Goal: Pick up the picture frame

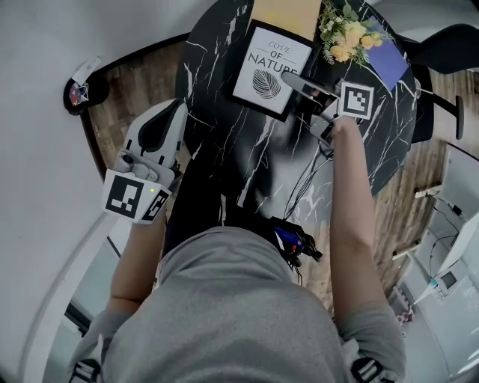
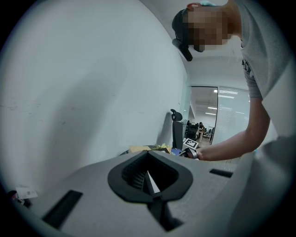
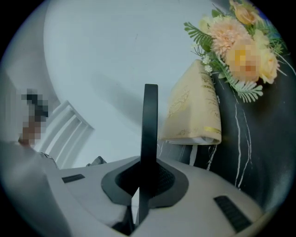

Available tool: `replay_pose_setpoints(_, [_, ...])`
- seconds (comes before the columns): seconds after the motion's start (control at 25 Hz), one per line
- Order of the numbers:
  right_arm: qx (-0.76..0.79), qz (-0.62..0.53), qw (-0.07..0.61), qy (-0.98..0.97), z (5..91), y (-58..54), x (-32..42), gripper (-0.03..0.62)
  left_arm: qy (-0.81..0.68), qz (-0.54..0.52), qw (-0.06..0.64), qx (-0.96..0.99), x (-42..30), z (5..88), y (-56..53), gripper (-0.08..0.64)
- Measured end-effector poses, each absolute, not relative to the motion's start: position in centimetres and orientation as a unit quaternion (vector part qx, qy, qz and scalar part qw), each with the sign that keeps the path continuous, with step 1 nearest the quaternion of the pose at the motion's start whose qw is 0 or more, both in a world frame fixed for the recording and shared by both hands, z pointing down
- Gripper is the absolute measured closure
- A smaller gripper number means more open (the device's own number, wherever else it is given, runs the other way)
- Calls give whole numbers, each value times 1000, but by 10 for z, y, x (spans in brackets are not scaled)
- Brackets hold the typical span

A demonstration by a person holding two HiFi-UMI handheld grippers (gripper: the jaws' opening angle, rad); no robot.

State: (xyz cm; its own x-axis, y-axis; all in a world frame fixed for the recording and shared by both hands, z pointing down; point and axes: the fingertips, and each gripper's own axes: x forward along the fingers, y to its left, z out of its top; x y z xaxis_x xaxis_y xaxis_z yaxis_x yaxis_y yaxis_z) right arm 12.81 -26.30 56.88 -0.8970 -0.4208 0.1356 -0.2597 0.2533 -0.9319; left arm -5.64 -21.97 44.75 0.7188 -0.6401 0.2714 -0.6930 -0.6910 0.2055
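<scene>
Head view: picture frame [image 1: 269, 69] sits on the far part of the black marbled table [image 1: 224, 149], print side up, with the right gripper [image 1: 293, 79] on its right edge. In the right gripper view the frame [image 3: 150, 134] shows edge-on as a thin dark bar running into the right gripper [image 3: 144, 187]. The jaws are clamped on it, and only a short stretch of the rim is in the pads. I can't tell whether the frame is already clear of the tabletop.

Step in hand, as I read it, is the lift. The grip is on one edge only, so the frame will likely want to swing or droop from the far side. Best to raise it slowly and straight, keep the wrist steady, and hold the clamp firm with no twisting.

Flowers [image 1: 346, 34] are just beside the gripper on the far right, and a yellow item [image 1: 284, 11] lies right behind the frame's top edge. Both are near enough to brush, so pull up and toward the body, not outward. Loose cables [image 1: 299, 187] trail on the near tabletop under the right forearm and are a snag risk. The near-left part of the table looks bare.

The left gripper [image 1: 174, 112] hangs off the table's left rim, well apart from the frame. In its own view the left gripper [image 2: 148, 178] has its jaws together with nothing between them.
</scene>
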Motion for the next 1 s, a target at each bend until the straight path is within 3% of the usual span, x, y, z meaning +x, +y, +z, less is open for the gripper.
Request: replay_pose_setpoints(1.0, [-235,-487,57,839,467,-250,135,555,-336,71,113,932,-50,401,-201,554])
